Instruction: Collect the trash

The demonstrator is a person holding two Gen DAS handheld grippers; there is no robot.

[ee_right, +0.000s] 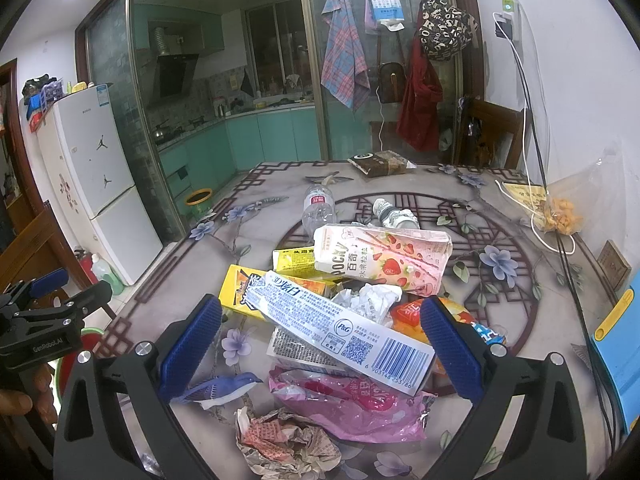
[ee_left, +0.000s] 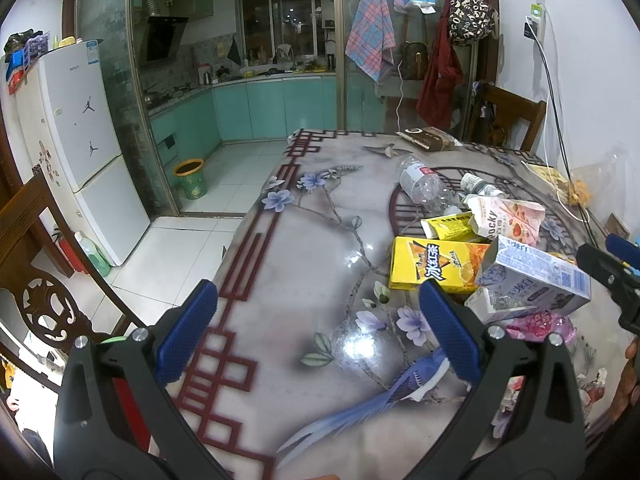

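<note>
On the worktop point(ee_right: 168, 280), litter lies heaped in one loose pile toward 12 o'clock of the right gripper point(ee_right: 320, 344), which hangs over it with its blue pads spread wide and nothing between them. A long white toothpaste box point(ee_right: 340, 332) lies topmost and crosses the gap between those pads at a slant, which suggests it is the piece lined up for the first pick. Under and around it sit a yellow drink carton point(ee_right: 240, 284), a pink snack box point(ee_right: 380, 256), a crumpled white paper point(ee_right: 372, 300) and, nearest the camera, a pink wrapper point(ee_right: 352, 404) and a wad of printed paper point(ee_right: 288, 440). Two empty clear bottles point(ee_right: 318, 208) lie on their sides beyond the pile, well apart from either gripper. The left gripper point(ee_left: 320, 328) is likewise spread and empty, held over bare worktop with the pile at its 2 o'clock; it appears parked clear so the right side can work unhindered. A small green bin point(ee_left: 191, 179) stands on the kitchen floor at 11 o'clock, a likely destination, though that is judgement only. No item has yet been lifted; the task looks to be at its start.
</note>
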